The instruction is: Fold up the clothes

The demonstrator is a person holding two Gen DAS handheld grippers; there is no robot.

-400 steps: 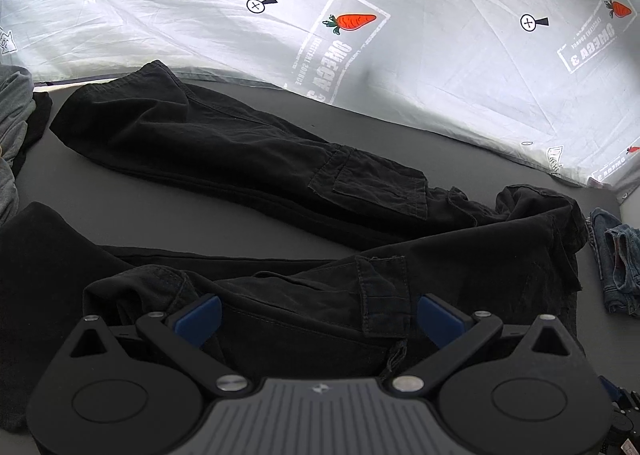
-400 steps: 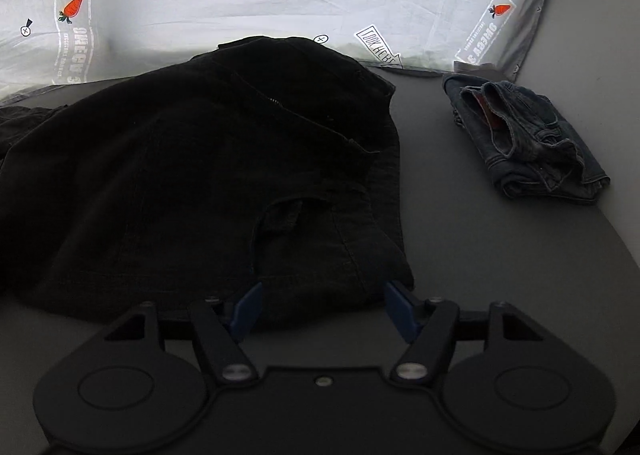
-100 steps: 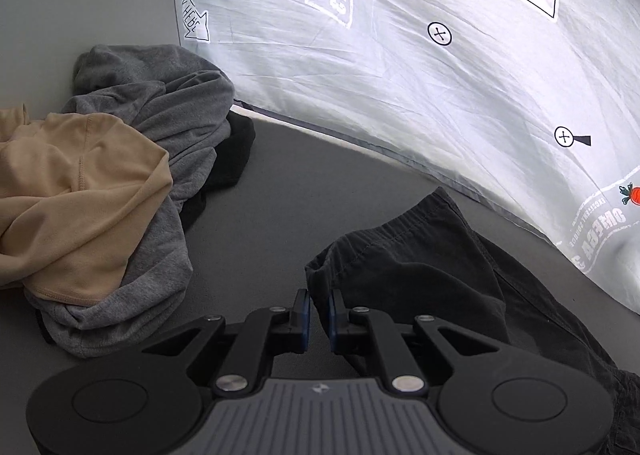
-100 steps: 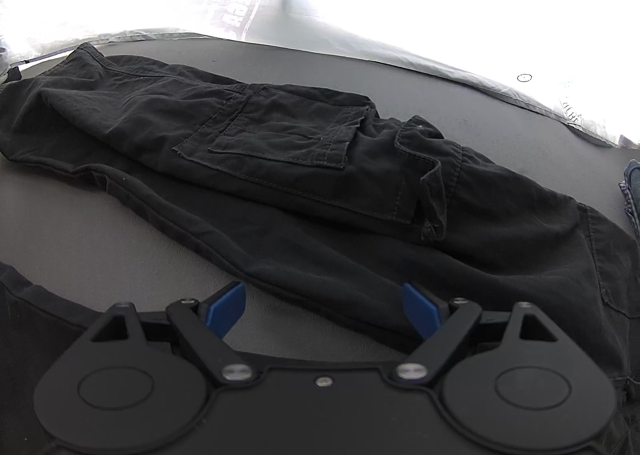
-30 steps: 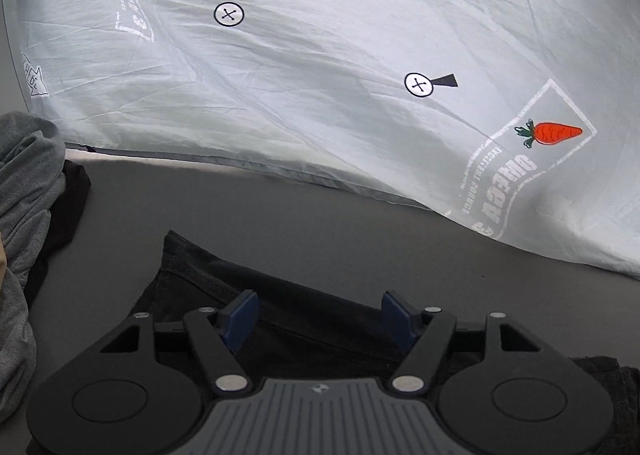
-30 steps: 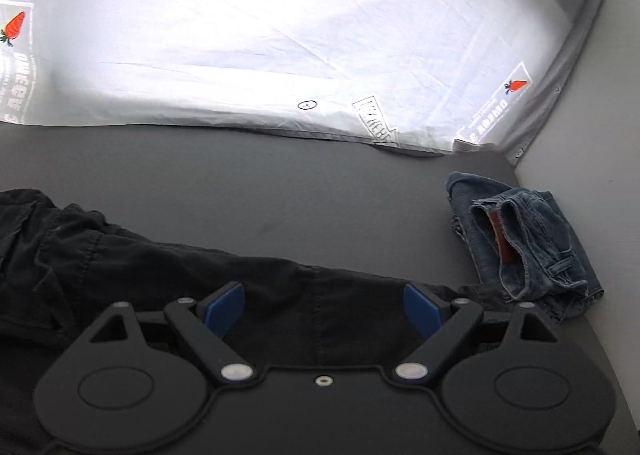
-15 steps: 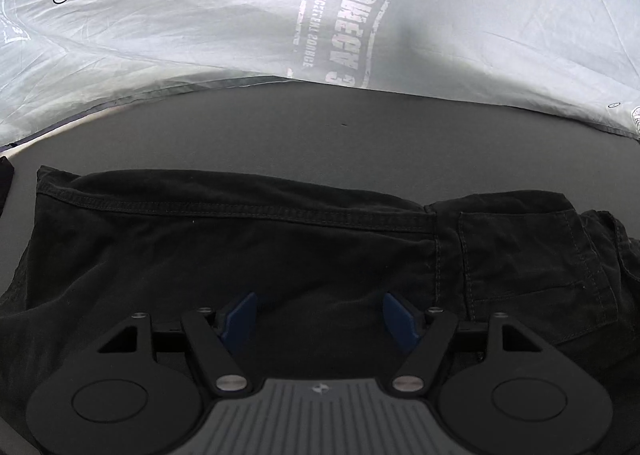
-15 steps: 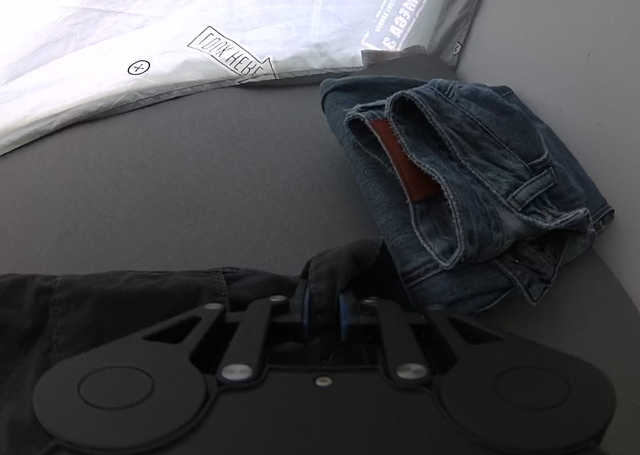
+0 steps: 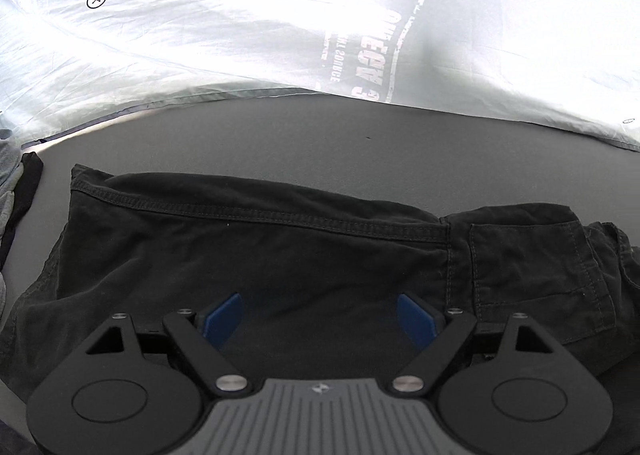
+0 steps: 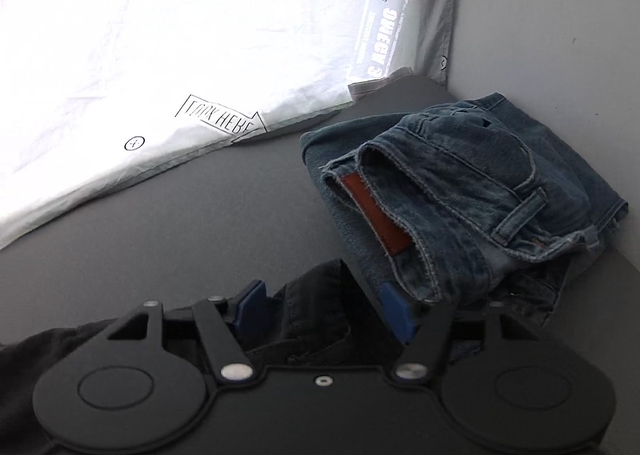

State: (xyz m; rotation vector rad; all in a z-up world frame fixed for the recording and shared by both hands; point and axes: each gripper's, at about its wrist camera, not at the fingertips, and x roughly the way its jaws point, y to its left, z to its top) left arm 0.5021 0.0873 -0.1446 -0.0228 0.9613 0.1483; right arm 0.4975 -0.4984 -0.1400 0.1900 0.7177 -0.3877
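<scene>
The jaws of the left gripper (image 9: 319, 315) are spread wide and are opening more; its blue pads (image 9: 222, 315) hang over the black cotton cargo trousers (image 9: 280, 255) and press on nothing. These trousers lie folded on the dark grey table surface (image 9: 320, 143), with a stitched hem along their far edge and a flat cargo pocket (image 9: 536, 267) to the right of the left gripper. Beyond the trousers there is a strip of bare table, and behind it hangs the white backlit cloth sheet (image 9: 200, 47) printed with orange carrots and small cross marks. At the left edge of the trousers a bit of grey clothing (image 9: 8, 163) shows. The jaws of the right gripper (image 10: 324, 313) are also apart and opening; a bunched end of the black trousers (image 10: 320, 303) stands up between its blue pads (image 10: 250, 307), but I cannot tell if the pads touch it. Just to the right of this end, touching it, lies the folded pair of blue denim jeans (image 10: 460, 183) with a brown leather patch. The white sheet (image 10: 180, 35) rises behind, on the far side of the table (image 10: 180, 223) from the trousers.
</scene>
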